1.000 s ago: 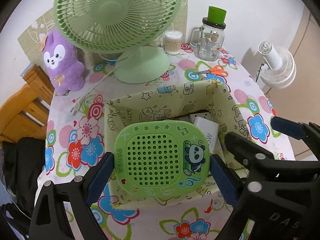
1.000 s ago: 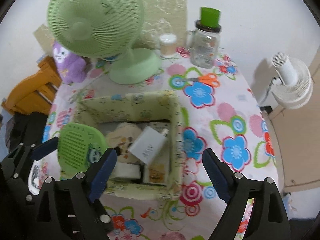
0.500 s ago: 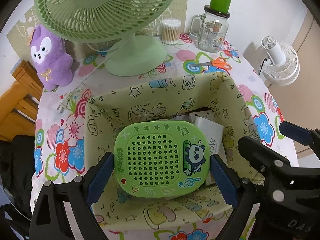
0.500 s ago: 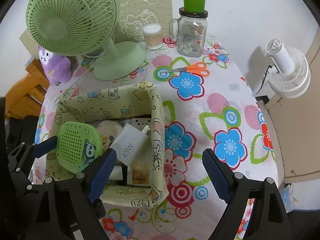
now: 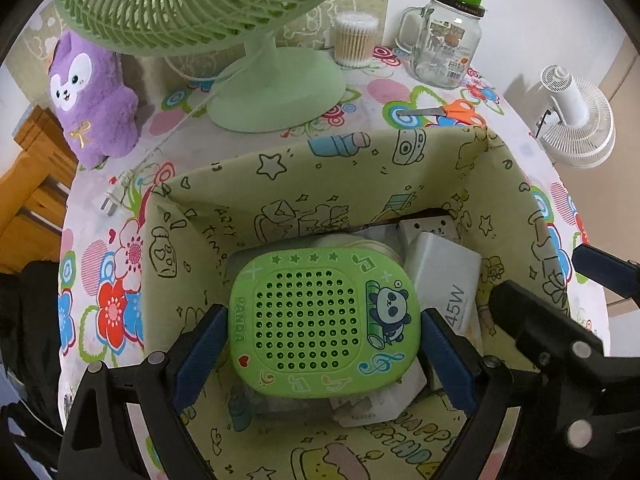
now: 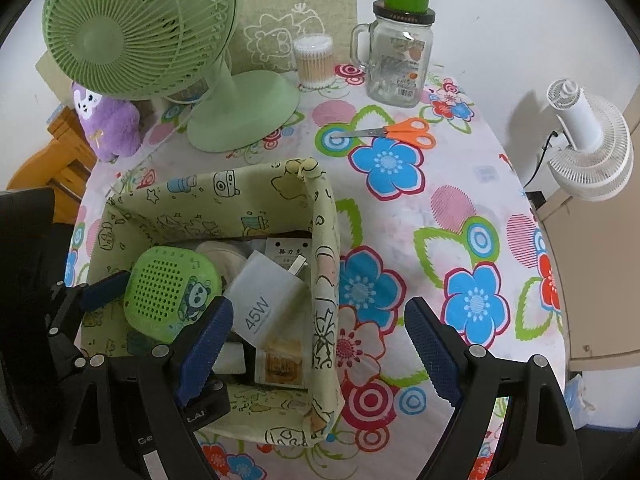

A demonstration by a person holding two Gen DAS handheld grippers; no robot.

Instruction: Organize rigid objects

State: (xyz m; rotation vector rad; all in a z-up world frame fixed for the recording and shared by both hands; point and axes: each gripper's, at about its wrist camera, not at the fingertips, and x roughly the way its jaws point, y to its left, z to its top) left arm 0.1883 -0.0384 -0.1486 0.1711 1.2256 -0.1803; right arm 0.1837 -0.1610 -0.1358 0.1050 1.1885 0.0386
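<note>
Left wrist view: green panda speaker pinched flat-side-up between the blue pads of the left gripper, grille facing the camera, long axis running pad to pad, low inside the fabric storage box above a white 45W charger. Right wrist view: right gripper spread wide and empty, straddling the box's right wall, farther from the speaker.

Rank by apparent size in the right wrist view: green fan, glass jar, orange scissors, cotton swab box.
1. green fan
2. glass jar
3. orange scissors and cotton swab box: they look alike, so I leave them unranked.
</note>
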